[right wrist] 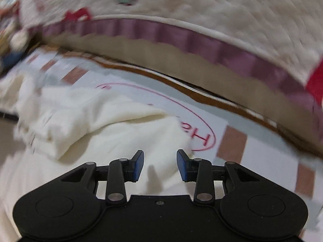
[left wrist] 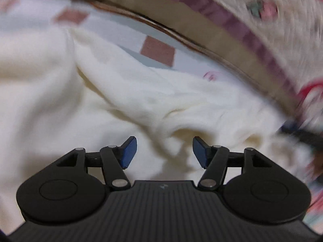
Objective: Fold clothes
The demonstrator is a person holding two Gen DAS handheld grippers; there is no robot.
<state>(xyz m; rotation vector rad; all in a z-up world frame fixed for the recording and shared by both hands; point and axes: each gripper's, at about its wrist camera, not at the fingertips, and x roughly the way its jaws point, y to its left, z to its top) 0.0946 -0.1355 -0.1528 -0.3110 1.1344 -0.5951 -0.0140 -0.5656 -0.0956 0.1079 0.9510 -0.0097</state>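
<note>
Cream garment [right wrist: 113,125]: rumpled, lying on a white mat with brown squares [right wrist: 232,141]; we judge its long axis runs left to right, though blur leaves this uncertain. Left gripper [left wrist: 164,152]: jaws apart, empty, over the cloth. Right gripper [right wrist: 160,166]: jaws apart, empty. Behind: quilted bedding with mauve trim [right wrist: 201,38].

— What lies beneath the right gripper [right wrist: 160,165]?
— A rumpled cream fabric garment [right wrist: 105,125], under jaws standing apart.
— And beyond them?
— A white mat with brown squares [right wrist: 232,141], then a mauve-trimmed quilt [right wrist: 201,38].
</note>
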